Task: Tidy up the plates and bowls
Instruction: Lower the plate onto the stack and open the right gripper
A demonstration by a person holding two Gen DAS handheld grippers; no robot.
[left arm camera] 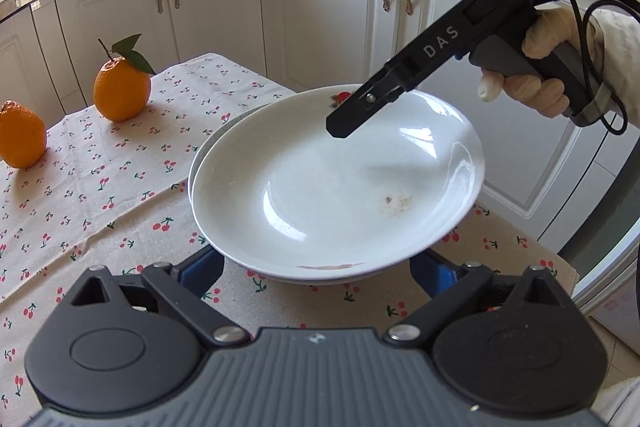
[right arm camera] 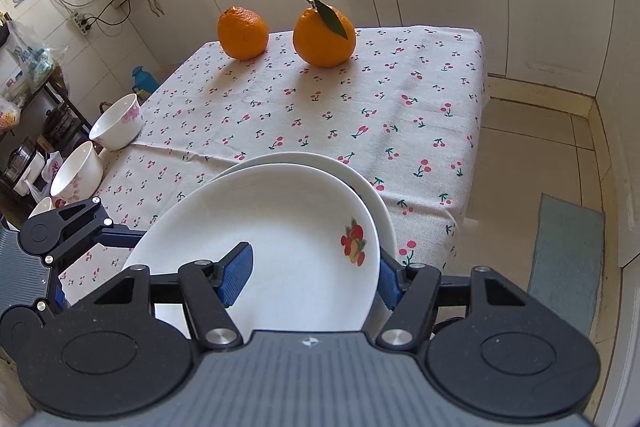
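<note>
The right gripper (right arm camera: 310, 281) has the top plate (right arm camera: 280, 247) by its rim, one blue pad (right arm camera: 236, 279) lying inside the dish and the other behind the outer edge, jaws clamped on the china. That plate sits tilted, nested over a second plate (right arm camera: 376, 199) whose rim peeks out behind it on the cherry-print tablecloth (right arm camera: 360, 107). A fruit picture shows near the rim of the top plate, and from the left wrist view there is a small brownish smear on its white inside. The left gripper (left arm camera: 316, 271) waits at the near edge of the stack, its jaws spread wide to either side of the plates, the blue fingers (left arm camera: 202, 265) only partly showing beneath the rim and pressing on nothing. A gloved hand (left arm camera: 540, 67) wraps the right tool's grip, a black cable looping off it. Over at the table's left edge in the right wrist view stand two white bowls (right arm camera: 118, 123) with pink flower patterns, one behind the other, and the rim of a third thing just shows below them, too cut off to tell. Two oranges (right arm camera: 324, 37) sit at the far end of the table, one with a stem and leaf. White cupboards (left arm camera: 328, 7) line the wall behind.
</note>
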